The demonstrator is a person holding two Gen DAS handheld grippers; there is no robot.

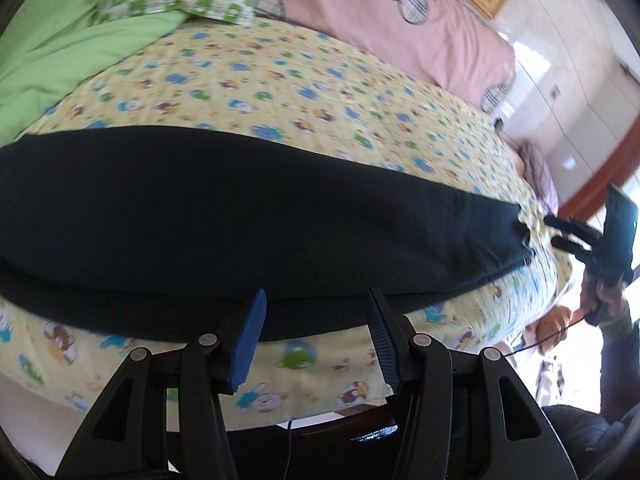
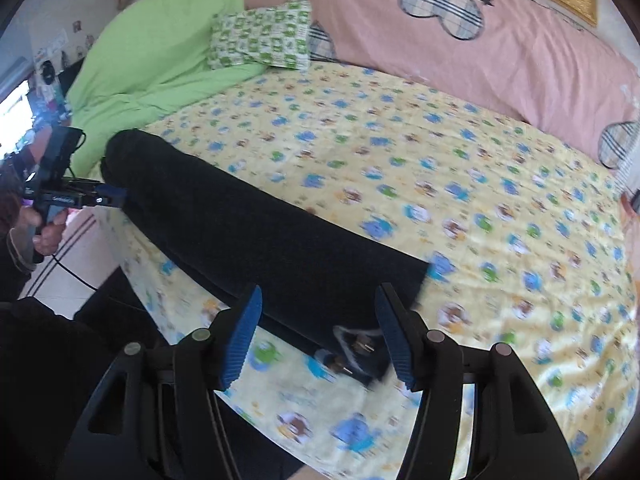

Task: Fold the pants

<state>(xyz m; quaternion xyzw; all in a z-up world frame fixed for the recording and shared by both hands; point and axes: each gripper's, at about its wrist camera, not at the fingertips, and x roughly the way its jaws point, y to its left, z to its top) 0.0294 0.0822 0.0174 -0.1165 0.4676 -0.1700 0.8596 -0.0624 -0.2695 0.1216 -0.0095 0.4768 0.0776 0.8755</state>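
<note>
Pants [image 1: 256, 208], one; tools, two.

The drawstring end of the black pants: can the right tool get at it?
Probably yes. The right tool is open just above the drawstring end of the black pants, nothing between.

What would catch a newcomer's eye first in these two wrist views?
The long dark pants stand out, laid in a flat band along the near edge of the yellow cartoon-print bedsheet. Both grippers hover open over them with nothing between their blue fingers: the left gripper above the band's near edge, the right gripper above the end with the drawstring. Behind lie a green quilt and a pink quilt.
</note>
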